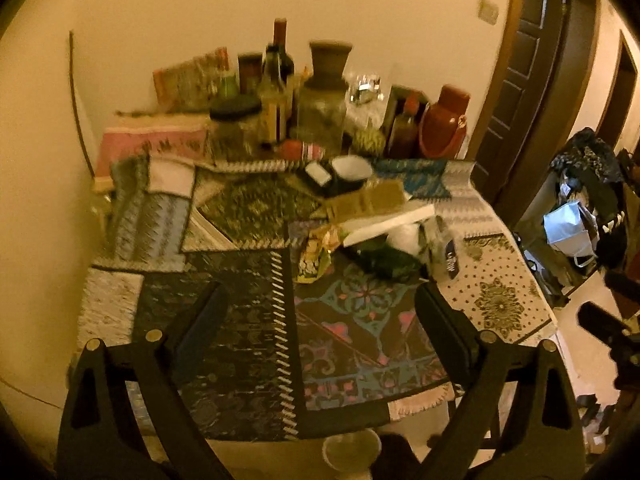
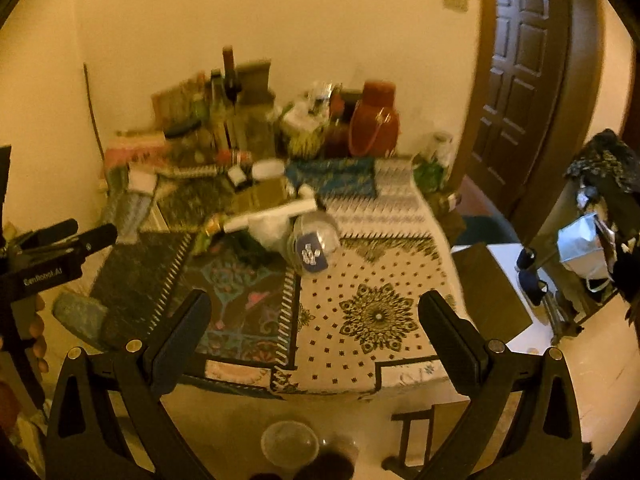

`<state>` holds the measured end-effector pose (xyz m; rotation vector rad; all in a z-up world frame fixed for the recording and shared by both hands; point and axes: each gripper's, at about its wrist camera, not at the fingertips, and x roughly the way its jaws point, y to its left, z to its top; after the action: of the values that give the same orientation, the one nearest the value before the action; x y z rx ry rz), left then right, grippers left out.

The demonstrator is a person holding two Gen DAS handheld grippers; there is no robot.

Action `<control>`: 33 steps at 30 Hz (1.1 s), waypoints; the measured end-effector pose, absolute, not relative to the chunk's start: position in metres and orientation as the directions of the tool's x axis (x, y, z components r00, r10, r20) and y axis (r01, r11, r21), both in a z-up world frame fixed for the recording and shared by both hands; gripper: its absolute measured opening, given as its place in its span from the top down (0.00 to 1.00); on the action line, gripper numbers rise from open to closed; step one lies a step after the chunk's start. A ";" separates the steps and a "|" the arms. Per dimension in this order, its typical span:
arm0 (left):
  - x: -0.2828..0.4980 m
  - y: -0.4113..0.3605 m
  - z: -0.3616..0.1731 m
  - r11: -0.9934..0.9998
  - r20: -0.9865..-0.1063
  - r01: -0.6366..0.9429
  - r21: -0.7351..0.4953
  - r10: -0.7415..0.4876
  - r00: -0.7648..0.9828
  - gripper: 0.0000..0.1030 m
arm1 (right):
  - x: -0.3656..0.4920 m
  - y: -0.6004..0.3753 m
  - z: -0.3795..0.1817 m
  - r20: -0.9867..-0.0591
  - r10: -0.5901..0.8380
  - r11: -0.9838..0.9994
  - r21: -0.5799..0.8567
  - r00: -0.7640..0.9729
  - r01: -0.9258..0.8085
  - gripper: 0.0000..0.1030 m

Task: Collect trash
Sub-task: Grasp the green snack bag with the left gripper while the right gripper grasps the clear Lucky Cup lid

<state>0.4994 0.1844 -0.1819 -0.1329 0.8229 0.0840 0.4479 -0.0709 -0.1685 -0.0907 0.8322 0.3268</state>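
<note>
Left wrist view shows you on the approach, nothing picked up yet: your left hand-held gripper [image 1: 320, 312] hangs over the near part of the surface [image 1: 500, 280] with its jaws spread wide and only patterned cloth between them. Right wrist view says the same for your right hand-held gripper [image 2: 316, 320], also wide open and empty above the cloth's dotted panel.

The trash sits in a loose heap near the middle of the surface, ahead of both grippers and well short of the jars and bottles along the wall. The plainest piece is the clear plastic bottle [image 2: 314, 244] with the blue label. It lies on its side, its long axis running away from you and tilted a little left, with the round bottom facing you and the cap end [image 2: 306, 190] toward the wall. Just to its left lie a crumpled white tissue [image 2: 268, 224], a dark green wrapper [image 1: 384, 262] and a yellow snack wrapper [image 1: 314, 256], with a flat white box [image 1: 388, 222] across the heap.

Your next move, I'd judge, is to carry the right gripper forward and lower it so the jaws straddle the bottle across its width, not along its length. Watch that it could roll when touched.
</note>
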 end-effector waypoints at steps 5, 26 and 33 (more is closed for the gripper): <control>0.539 0.193 -0.221 0.979 -0.784 -0.182 -0.095 0.039 0.619 0.08 | 0.500 -0.055 -0.203 -0.798 0.273 0.924 0.061 0.538 -0.378 0.00; 0.664 0.204 -0.326 0.966 -0.896 -0.259 0.015 0.127 0.424 0.33 | 0.630 -0.014 -0.283 -0.904 0.305 0.816 0.085 0.301 -0.572 0.03; 0.672 0.207 -0.332 0.963 -0.907 -0.267 -0.041 0.076 0.414 0.70 | 0.637 -0.013 -0.286 -0.906 0.304 0.824 0.095 0.294 -0.559 0.26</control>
<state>0.6719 0.2073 -0.3315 -0.1897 1.1256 0.2174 0.6366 -0.0127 -0.2863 -0.2597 1.1358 0.5830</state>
